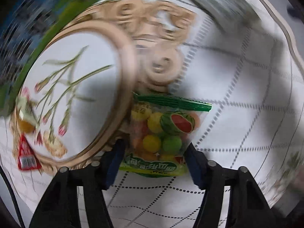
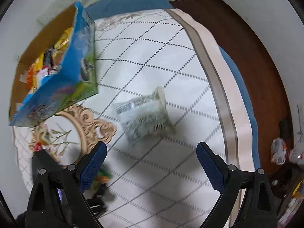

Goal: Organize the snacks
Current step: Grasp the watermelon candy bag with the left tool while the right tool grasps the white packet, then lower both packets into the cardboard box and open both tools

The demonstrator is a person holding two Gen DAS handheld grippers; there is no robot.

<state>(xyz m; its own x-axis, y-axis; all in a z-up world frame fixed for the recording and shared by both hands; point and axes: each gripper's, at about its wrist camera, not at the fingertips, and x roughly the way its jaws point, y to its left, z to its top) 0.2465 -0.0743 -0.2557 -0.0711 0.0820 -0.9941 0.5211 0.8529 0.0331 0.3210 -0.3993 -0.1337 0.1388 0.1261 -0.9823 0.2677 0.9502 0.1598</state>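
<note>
Left tool [image 1: 154, 157] had closed on the fruit-candy bag [image 1: 163, 133], lifted beside the floral plate [image 1: 72, 98]. Right tool [image 2: 150, 163] hung wide open and empty above a grey snack packet [image 2: 144, 117] lying on the bed [image 2: 171, 57], near the snack box [image 2: 62, 62].

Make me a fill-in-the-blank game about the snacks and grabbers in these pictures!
1. The left gripper holds a candy bag picturing a cut ____.
2. The right gripper is ____ and holds nothing.
3. The silvery packet lies on the ____ tablecloth.
4. Other snacks sit inside the blue ____.

Missing words: watermelon; open; white; box
</note>
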